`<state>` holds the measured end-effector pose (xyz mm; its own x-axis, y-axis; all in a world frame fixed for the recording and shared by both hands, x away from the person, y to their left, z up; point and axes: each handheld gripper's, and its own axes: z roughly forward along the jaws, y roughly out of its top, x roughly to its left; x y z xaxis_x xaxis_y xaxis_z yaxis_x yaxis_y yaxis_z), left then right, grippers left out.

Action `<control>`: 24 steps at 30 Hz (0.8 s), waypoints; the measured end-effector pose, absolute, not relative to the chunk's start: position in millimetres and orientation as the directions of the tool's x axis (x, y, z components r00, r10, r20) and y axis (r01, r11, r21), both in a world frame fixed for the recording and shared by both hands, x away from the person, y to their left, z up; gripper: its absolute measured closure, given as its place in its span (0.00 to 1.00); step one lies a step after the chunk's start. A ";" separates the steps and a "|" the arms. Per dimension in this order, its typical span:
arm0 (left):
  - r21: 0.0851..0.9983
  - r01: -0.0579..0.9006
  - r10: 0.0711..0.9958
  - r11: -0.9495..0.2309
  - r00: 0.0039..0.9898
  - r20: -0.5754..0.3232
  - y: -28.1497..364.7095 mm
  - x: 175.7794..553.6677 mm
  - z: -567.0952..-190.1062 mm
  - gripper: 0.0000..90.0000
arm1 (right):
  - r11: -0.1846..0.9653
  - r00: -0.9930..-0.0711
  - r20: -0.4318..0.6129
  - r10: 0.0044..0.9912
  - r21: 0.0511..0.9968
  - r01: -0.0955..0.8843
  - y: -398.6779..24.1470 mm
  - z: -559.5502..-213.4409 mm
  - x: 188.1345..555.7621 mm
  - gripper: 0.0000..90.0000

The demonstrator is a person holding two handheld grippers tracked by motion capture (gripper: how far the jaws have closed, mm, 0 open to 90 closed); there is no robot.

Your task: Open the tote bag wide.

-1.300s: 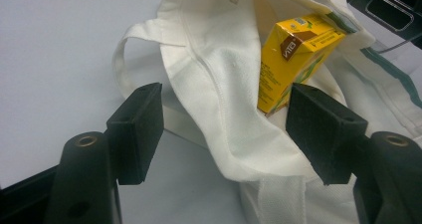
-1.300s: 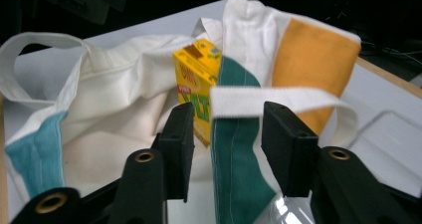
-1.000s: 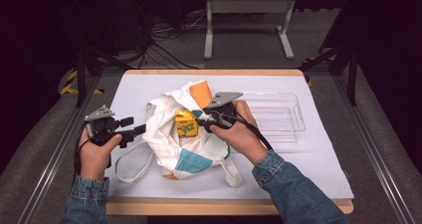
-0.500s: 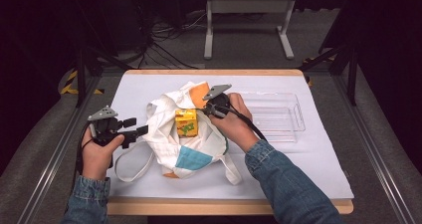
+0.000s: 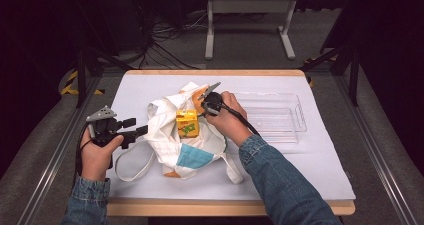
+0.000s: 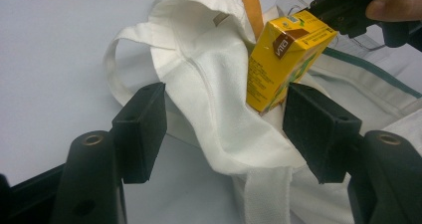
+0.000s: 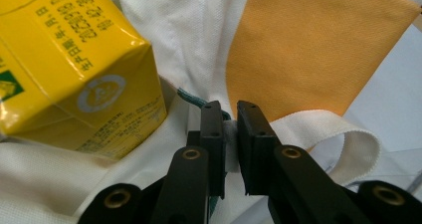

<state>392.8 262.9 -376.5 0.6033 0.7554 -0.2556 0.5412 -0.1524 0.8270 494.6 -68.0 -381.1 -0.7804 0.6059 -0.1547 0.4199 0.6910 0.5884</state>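
Observation:
A white tote bag [image 5: 165, 135] with orange and blue patches lies crumpled mid-table. A yellow juice carton [image 5: 187, 123] stands upright in its folds. My right gripper [image 5: 202, 107] sits just right of the carton at the bag's far edge. In the right gripper view its jaws are shut on a fold of the white bag [image 7: 229, 134], with the carton [image 7: 74, 69] close at left and the orange patch [image 7: 308, 50] above. My left gripper [image 5: 136, 130] is at the bag's left side. It is open [image 6: 226, 109], with white fabric [image 6: 219, 119] lying between its pads and the carton [image 6: 286, 55] just beyond.
A clear plastic tray [image 5: 295, 110] rests on the white table cover [image 5: 310, 165] to the right of the bag. The bag's loop handle [image 5: 125, 167] trails toward the front left. The table's wooden front edge [image 5: 200, 207] is near the forearms.
My right gripper has moved away from me and a little left, pulling the bag's far edge with it. The carton stays put. The left gripper has barely moved.

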 end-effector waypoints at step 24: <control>0.881 0.435 0.695 -0.188 0.692 -0.193 285.3 379.6 -360.7 0.27 | 0.433 -0.858 0.069 0.509 0.841 0.324 -124.1 -318.4 462.6 0.52</control>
